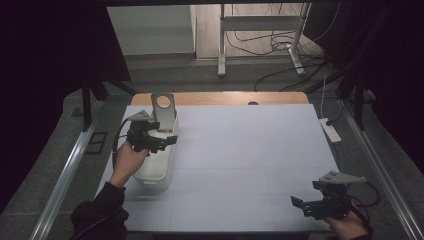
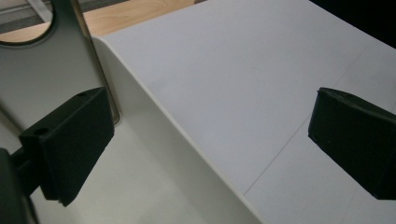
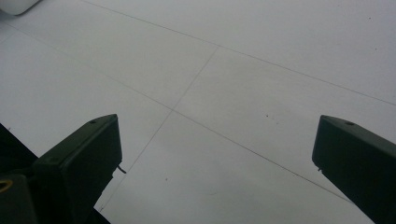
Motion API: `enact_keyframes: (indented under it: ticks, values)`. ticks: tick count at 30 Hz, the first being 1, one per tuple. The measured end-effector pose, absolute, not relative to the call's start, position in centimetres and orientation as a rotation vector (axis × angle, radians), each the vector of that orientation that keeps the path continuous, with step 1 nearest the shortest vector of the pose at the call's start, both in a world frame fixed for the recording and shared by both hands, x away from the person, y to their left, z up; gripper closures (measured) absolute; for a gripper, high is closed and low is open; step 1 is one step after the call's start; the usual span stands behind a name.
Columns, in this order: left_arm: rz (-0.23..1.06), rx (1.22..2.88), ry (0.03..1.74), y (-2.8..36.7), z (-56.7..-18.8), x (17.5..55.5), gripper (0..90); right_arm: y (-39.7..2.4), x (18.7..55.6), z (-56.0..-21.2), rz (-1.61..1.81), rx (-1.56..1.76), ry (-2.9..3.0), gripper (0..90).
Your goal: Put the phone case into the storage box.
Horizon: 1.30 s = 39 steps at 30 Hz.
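A: Where's the long white plastic tub (image 1: 159, 167) with rounded corners?

B: Left of centre in the high view, on the smooth pale grey table mat (image 1: 250, 150). A flat grey metal plate with a round hole (image 1: 163, 107) stands upright at its far end.

A: And the left gripper (image 1: 167, 142)?

B: Over the tub, matte black jaws spread wide across its smooth rim (image 2: 187, 135).

A: The right gripper (image 1: 299, 205)?

B: Lower right of that frame, blocky jaws wide apart, gripping nothing, above the mat.
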<state>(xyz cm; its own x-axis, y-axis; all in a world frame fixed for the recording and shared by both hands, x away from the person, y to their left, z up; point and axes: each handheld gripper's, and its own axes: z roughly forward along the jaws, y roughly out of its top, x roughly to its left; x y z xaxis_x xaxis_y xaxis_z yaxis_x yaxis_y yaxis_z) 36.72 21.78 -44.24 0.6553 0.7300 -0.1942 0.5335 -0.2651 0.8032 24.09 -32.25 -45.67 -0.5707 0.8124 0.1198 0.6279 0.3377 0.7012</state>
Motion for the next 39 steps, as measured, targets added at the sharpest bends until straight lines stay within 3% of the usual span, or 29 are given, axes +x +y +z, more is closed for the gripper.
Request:
enact_keyframes:
  ticks: [39]
  values:
    - [0.245,1.94,0.929,21.2,-44.4,32.2,1.6,-32.3,23.9,-45.6,1.061,1.29,2.347,1.9]
